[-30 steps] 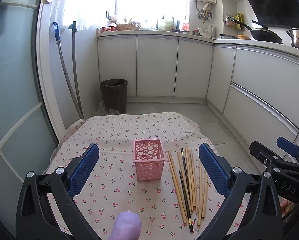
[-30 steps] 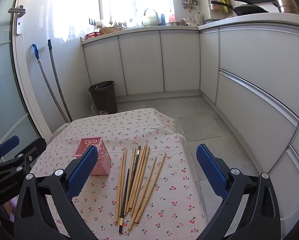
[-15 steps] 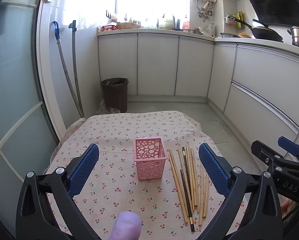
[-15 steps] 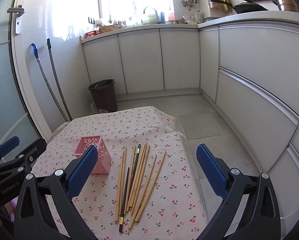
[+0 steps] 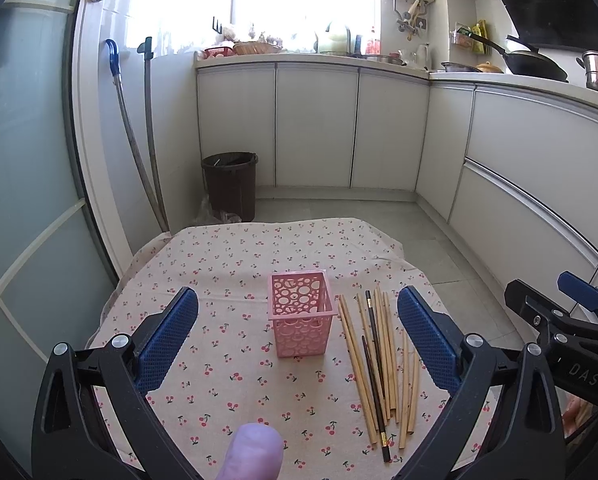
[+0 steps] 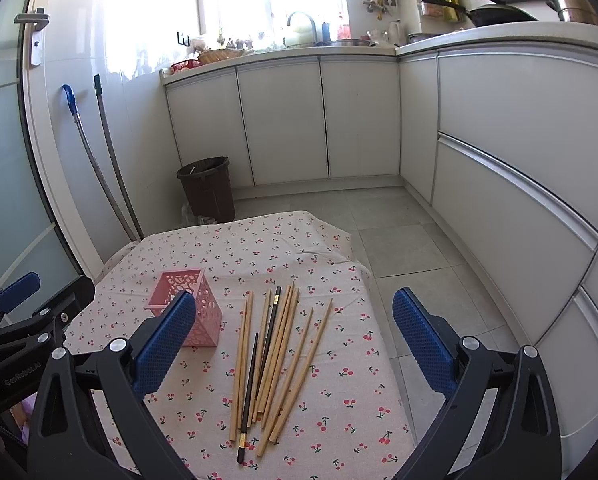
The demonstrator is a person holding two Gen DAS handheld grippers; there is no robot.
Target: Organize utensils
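The chopsticks (image 5: 379, 364) lie loose in a rough bundle on the counter (image 5: 235, 272), just to the right of the pink holder (image 5: 301, 314) and apart from it. Most are pale wood; two are dark with a gold band, mixed in among the rest. Their far ends sit level with the holder's rim, and their near ends fan out slightly toward the camera. In the right wrist view the same chopsticks (image 6: 273, 360) spread a little wider, with two pale ones angled off on the side away from the holder (image 6: 189, 306).

The holder stands upright, square, with round cut-outs in its walls, and nothing shows inside it. The counter is covered with a cream cloth printed with small red cherries.

The left claw (image 5: 297, 340) hovers on the near side of the holder, fingers spread wide and gripping nothing, the holder showing between them. The right claw (image 6: 295, 344) hangs to the right of the holder, likewise spread wide and empty, with the chopsticks between its fingers in view.

Beyond the holder, on the floor, a dark waste bin (image 5: 230, 184) stands by white cabinets (image 5: 315, 124).
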